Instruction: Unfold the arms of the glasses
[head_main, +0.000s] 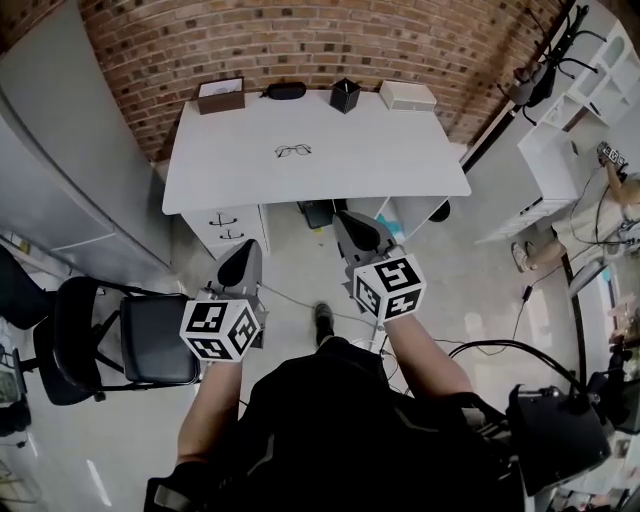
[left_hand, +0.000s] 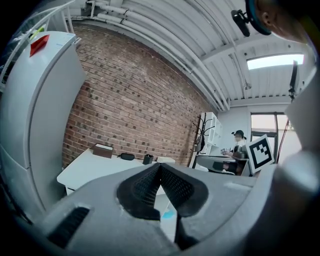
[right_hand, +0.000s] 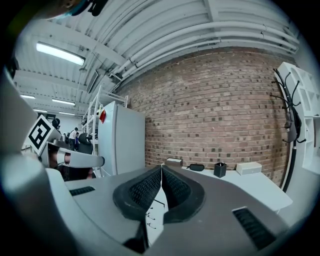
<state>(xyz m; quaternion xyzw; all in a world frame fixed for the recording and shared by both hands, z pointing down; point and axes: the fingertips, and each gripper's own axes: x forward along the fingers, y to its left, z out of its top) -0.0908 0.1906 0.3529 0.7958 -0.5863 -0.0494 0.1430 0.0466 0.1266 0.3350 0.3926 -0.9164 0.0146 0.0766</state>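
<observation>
The glasses (head_main: 293, 151) lie alone on the open middle of the white desk (head_main: 400, 160). They're a thin, dark wire frame with two small lenses, too small from here to tell how the arms sit. Along the desk's back edge runs a row of a brown box (head_main: 221, 96), a dark oblong case (head_main: 284, 90), a black square cup (head_main: 345, 95) and a white box (head_main: 407, 95), all well apart from the frame. Both grippers hang well short of the desk's front edge, out over the floor. The left gripper (head_main: 240, 268) has its ridged black pads pressed tip to tip with nothing between them, and the right gripper (head_main: 362, 238) is likewise closed up and empty. So here's the worry: those jaws are broad, blunt grey wedges, and the target is slim wire on a smooth, glossy top. If the pads come in flat, the frame will likely skate across the desk rather than lift. A pinch on a lens instead of the rim could smudge or stress it. The hinges look like the weak spot, I'd say. If one claw doesn't steady the front, pulling an arm will simply spin the whole frame, and pulling off-axis could bend it. The jaws must also part before anything else.
</observation>
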